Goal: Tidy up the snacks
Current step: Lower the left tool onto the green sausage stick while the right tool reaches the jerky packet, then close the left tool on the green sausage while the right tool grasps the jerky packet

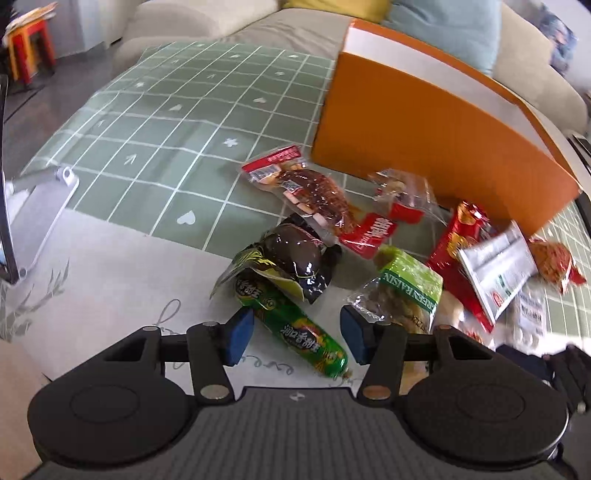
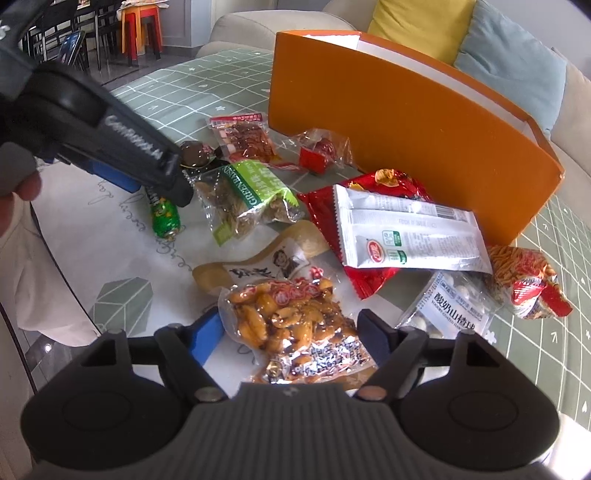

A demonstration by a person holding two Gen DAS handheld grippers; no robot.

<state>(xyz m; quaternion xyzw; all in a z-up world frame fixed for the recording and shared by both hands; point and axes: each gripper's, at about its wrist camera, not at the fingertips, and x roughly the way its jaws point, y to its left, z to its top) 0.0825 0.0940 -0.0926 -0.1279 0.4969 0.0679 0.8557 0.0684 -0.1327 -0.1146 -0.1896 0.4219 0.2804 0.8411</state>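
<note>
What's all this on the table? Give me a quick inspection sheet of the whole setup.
Surface: table with a green grid mat.
Job's things: orange box; green sausage, raisin bag, peanut pack, white sachet lie loose in front of it.
Clutter: tablet stand.
Grippers: left gripper open astride the sausage; right gripper open around the peanut pack.
Cables: nothing seen.
Surroundings: sofa cushions, stools.
</note>
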